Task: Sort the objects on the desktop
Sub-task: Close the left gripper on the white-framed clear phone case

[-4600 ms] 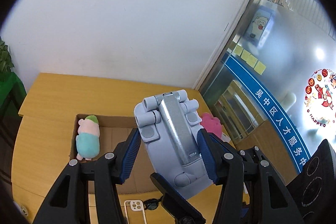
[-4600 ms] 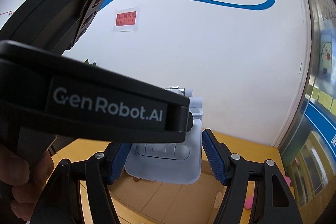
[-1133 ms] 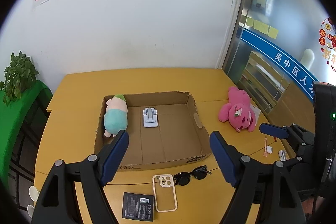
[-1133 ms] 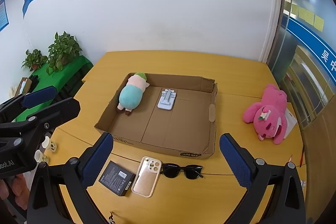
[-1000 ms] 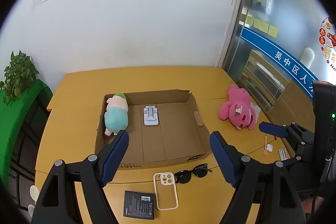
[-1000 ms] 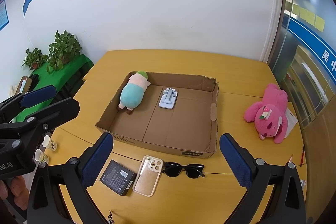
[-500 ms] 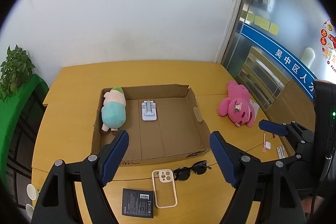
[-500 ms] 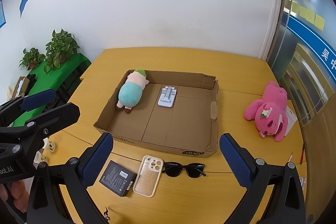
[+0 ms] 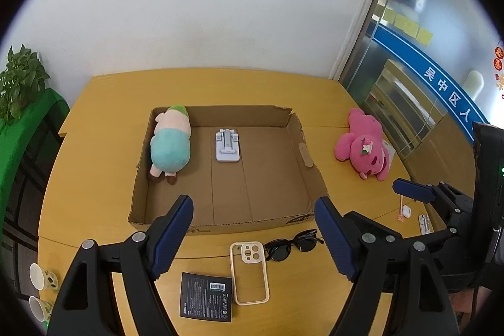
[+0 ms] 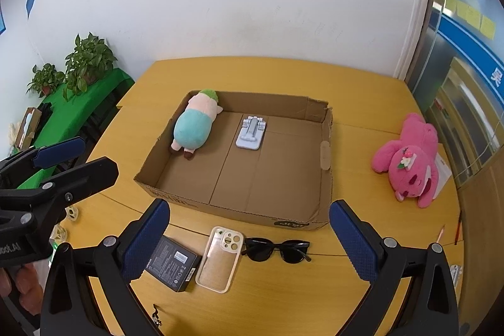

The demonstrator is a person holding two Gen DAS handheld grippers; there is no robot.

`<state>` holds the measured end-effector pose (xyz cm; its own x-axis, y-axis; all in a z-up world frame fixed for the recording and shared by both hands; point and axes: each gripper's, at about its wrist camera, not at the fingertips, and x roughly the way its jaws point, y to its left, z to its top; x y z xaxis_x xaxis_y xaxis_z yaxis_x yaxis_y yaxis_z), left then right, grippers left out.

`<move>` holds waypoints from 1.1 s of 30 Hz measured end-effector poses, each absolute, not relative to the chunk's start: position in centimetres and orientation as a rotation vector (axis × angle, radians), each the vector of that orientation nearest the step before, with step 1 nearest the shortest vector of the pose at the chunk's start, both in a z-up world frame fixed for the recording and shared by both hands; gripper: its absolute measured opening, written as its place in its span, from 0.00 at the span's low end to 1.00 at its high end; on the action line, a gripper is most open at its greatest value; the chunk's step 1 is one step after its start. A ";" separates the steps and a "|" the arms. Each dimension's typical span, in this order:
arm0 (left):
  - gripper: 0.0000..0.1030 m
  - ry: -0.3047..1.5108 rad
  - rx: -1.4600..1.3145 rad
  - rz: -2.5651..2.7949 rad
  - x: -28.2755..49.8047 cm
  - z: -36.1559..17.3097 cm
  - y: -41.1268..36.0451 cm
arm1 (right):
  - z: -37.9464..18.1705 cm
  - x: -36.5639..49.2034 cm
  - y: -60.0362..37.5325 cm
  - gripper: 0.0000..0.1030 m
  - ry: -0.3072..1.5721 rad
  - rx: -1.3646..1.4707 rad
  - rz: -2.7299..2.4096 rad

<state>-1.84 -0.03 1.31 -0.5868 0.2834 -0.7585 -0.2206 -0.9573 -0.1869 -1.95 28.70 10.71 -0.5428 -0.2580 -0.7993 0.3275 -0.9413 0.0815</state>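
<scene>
An open cardboard box (image 9: 312, 166) (image 10: 326, 175) sits mid-table. Inside lie a teal and pink plush (image 9: 170, 144) (image 10: 195, 123) at the left and a pale blue phone stand (image 9: 227, 145) (image 10: 251, 133). In front of the box lie a black packet (image 9: 206, 301) (image 10: 173, 263), a beige phone case (image 9: 249, 271) (image 10: 220, 257) and black sunglasses (image 9: 291, 247) (image 10: 275, 249). A pink plush bear (image 9: 363, 144) (image 10: 408, 159) lies right of the box. My left gripper (image 9: 253, 233) and right gripper (image 10: 249, 238) are both open and empty, held above the table's front.
Paper cups (image 9: 42, 276) stand at the table's left front edge. Small items, a white earbud case (image 9: 407, 211) and a pencil (image 10: 439, 233), lie at the right. Potted plants (image 10: 88, 59) on a green surface stand left of the table. A glass wall is at the right.
4.6 s ago both grippers held the phone stand over the box; it now lies in the box and both grippers are open and drawn back. In the last second the views shifted only slightly.
</scene>
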 end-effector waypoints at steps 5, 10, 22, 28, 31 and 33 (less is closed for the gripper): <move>0.77 -0.129 -1.437 2.506 -2.4 -4.8 -1.7 | 3.1 -2.0 28.8 1.00 0.097 1.491 -2.364; 0.77 -0.183 -1.633 2.394 -2.7 -10.9 -2.7 | -4.9 -0.9 28.6 1.00 0.039 1.703 -2.202; 0.77 -0.127 -1.850 2.198 -5.0 -20.1 -0.6 | -16.5 -0.3 26.9 0.99 0.023 1.793 -2.102; 0.76 -0.117 -1.943 2.076 -6.0 -24.4 0.9 | -17.3 0.0 26.0 0.90 0.097 1.725 -2.114; 0.75 -0.097 -1.967 2.050 -6.0 -25.8 1.4 | -17.9 0.1 25.9 0.76 0.123 1.718 -2.113; 0.68 -0.107 -1.981 2.033 -6.1 -26.5 1.6 | -18.1 0.3 25.8 0.75 0.139 1.702 -2.113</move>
